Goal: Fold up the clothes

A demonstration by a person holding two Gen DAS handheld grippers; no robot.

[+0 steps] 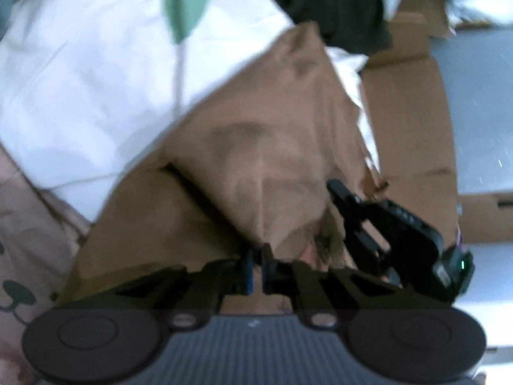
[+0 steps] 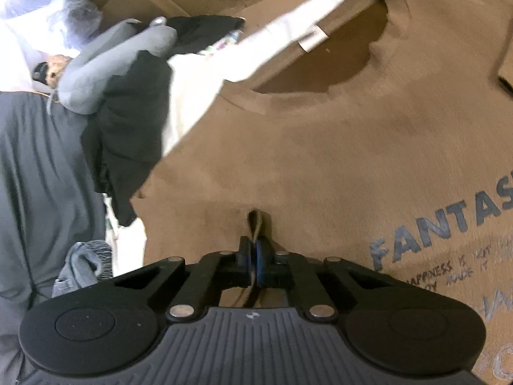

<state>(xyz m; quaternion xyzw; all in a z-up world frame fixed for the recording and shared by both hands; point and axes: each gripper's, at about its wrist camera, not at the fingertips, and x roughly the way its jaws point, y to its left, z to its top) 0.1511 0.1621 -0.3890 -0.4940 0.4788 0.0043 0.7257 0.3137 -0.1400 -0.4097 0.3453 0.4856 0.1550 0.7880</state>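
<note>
- L gripper: jaws pinched together on a fold of the tan tee; cloth rises from the tips in a peaked bunch, blurred.
- R gripper: jaws clenched on a small pucker of the tee, fabric sandwiched between the blue pads.
- In the L view the R gripper shows at lower right, its tip against the tee's edge, just beside the L one.
- Tee lies spread over a white sheet w/ a green patch; a lower layer of the tee sits flat under the lifted part.
- R view: tee fills most of the frame, front up, neck opening at top w/ a white label inside the collar; blue print "FANTAS…" at right, smaller lines under it too blurred to read fully.
- Black garment heaped at the tee's left edge, touching it; grey garment on top of that pile.
- Cardboard box beside the tee at right in the L view.
- Pink patterned cloth at lower left of the L view.
- Person's grey top along the left of the R view.
</note>
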